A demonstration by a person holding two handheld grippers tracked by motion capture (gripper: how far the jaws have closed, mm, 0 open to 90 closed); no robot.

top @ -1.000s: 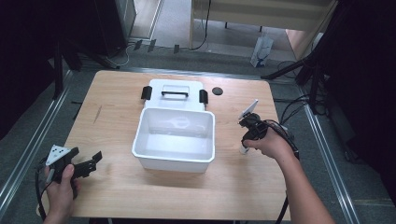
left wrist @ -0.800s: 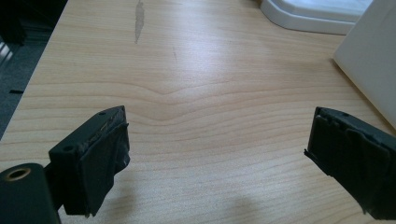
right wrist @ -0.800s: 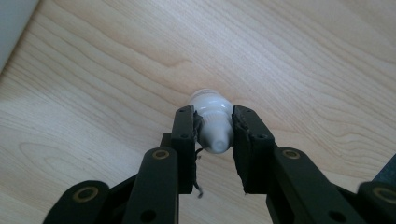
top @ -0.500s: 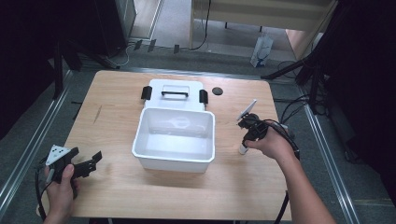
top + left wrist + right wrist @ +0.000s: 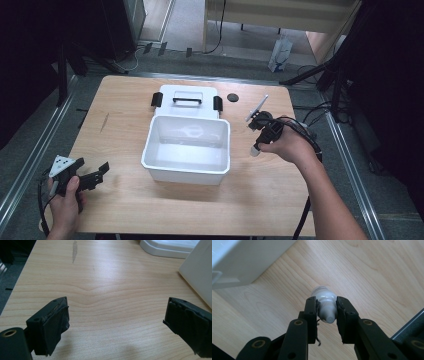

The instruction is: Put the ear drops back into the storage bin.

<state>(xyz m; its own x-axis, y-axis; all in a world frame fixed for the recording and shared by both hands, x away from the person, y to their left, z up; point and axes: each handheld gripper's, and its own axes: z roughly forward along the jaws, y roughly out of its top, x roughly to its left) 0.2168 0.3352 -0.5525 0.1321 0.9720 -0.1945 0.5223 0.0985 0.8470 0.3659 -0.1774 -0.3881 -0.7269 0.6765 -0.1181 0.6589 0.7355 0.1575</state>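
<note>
A small white dropper bottle (image 5: pixel 325 297) is clamped between the jaws of my right gripper (image 5: pixel 326 301), cap end toward the camera, above the wooden table. From above, my right gripper (image 5: pixel 257 142) is just right of the open white bin (image 5: pixel 152 150), with the bottle (image 5: pixel 255 149) poking out below it. The bin looks empty. My left gripper (image 5: pixel 102 170) hovers near the table's front left corner. Its jaws (image 5: pixel 115 312) are open, with only bare wood between them.
The bin's white lid (image 5: pixel 187 93), with a black handle and side clips, lies flat right behind the bin. A small black disc (image 5: pixel 232 97) lies to the right of the lid. The bin's wall (image 5: pixel 200 272) is to the right of my left gripper.
My right gripper has shifted a little left toward the bin, still holding the bottle. The left gripper has stayed put.
</note>
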